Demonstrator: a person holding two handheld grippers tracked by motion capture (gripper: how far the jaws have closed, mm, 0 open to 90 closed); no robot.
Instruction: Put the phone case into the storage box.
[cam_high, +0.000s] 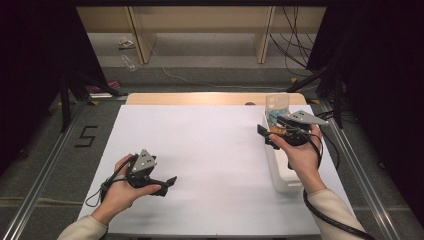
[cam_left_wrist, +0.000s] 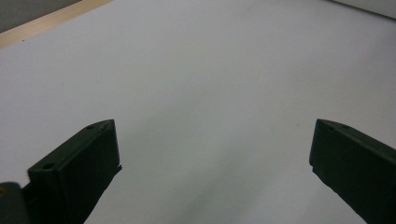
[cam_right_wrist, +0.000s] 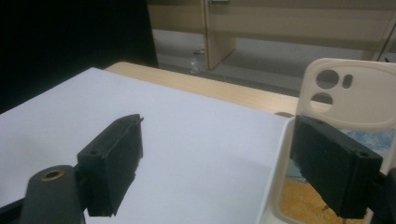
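A cream phone case (cam_right_wrist: 350, 93) with camera cut-outs stands upright at the far end of a white bin (cam_right_wrist: 280, 163). In the high view the phone case (cam_high: 277, 104) rises from the bin (cam_high: 282, 172) at the table's right side. My right gripper (cam_right_wrist: 217, 135) is open and holds nothing. One jaw is over the white sheet, the other over the bin just in front of the case. From above, the right gripper (cam_high: 267, 137) hovers at the bin's left wall. My left gripper (cam_high: 167, 185) rests low at the front left, and the left gripper (cam_left_wrist: 212, 135) is open over bare sheet.
An orange item (cam_right_wrist: 299, 200) and a blue item (cam_right_wrist: 373, 140) lie in the bin behind the case. A white sheet (cam_high: 210, 150) covers the table, with a wooden edge (cam_high: 210, 98) at the far side. Wooden shelving and cables are on the floor beyond.
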